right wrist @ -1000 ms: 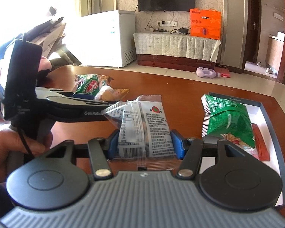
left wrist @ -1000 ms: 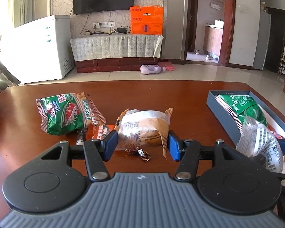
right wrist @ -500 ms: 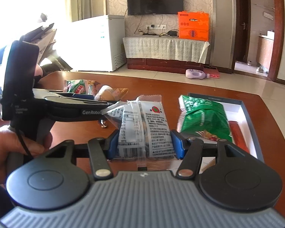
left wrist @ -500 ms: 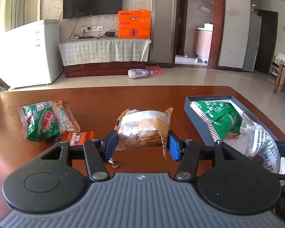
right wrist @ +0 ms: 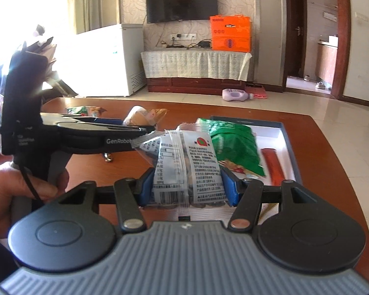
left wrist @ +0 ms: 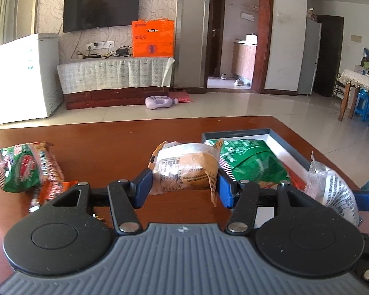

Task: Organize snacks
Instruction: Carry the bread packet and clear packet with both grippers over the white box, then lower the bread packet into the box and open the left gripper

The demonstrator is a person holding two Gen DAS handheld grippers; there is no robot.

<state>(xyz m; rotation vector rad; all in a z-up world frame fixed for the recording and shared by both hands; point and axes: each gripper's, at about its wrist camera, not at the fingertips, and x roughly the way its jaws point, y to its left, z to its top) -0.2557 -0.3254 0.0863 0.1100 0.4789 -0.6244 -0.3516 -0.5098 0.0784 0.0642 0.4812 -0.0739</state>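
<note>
Left wrist: crinkled tan pastry packet, clear-topped, seemingly sealed

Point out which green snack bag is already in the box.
The plain green bag lying in the grey box; the other green bag, with red print, lies on the table.

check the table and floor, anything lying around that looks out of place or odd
A lilac bottle lies on its side on the floor by the TV cabinet, next to a pink mat. On the table, a small dark wrapped candy sits alone, apart from the snack packs. Nothing looks spilled or torn.
</note>
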